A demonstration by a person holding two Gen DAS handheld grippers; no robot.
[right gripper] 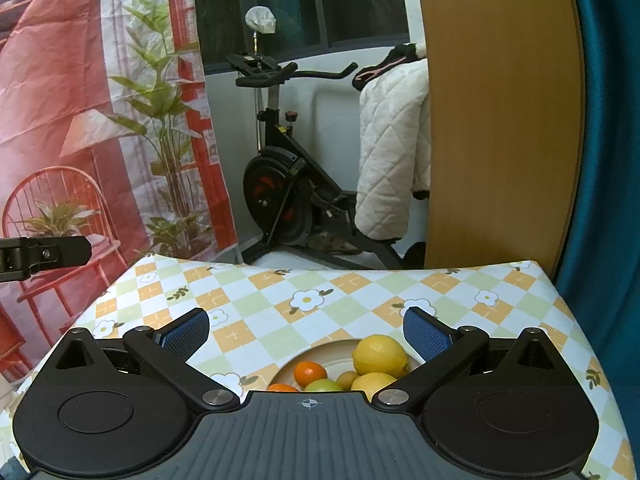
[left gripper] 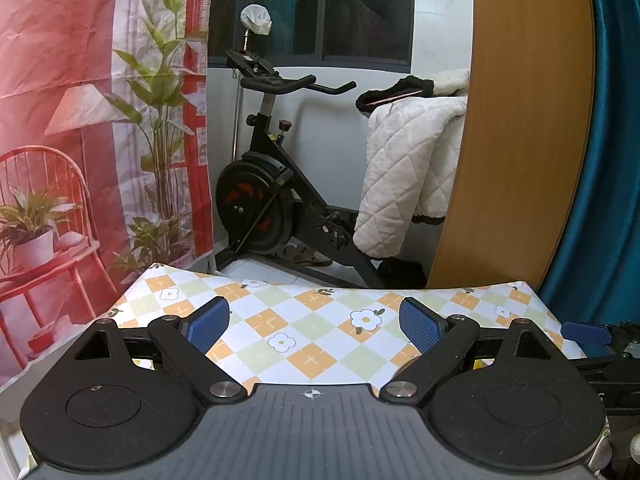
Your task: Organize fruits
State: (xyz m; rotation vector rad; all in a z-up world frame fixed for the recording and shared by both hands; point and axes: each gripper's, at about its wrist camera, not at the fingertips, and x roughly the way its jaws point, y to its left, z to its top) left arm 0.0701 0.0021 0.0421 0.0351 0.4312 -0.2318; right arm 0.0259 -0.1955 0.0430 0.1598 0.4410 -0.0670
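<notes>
In the right wrist view a beige plate [right gripper: 340, 350] lies on the checkered tablecloth [right gripper: 280, 300], just below my open, empty right gripper [right gripper: 306, 334]. On the plate are a large lemon [right gripper: 379, 355], a second lemon [right gripper: 372, 384], an orange [right gripper: 309, 373], a green fruit [right gripper: 324, 385], a small brown kiwi [right gripper: 347, 379] and another orange [right gripper: 282, 388] mostly hidden by the gripper body. My left gripper [left gripper: 314, 322] is open and empty above bare tablecloth [left gripper: 312, 344]; no fruit shows in its view.
Beyond the table's far edge stand an exercise bike [left gripper: 276, 184], a white quilt [left gripper: 404, 176] and a wooden panel [left gripper: 520, 120]. A printed backdrop [left gripper: 80, 120] hangs on the left. The left gripper's tip [right gripper: 44, 256] shows at the right view's left edge.
</notes>
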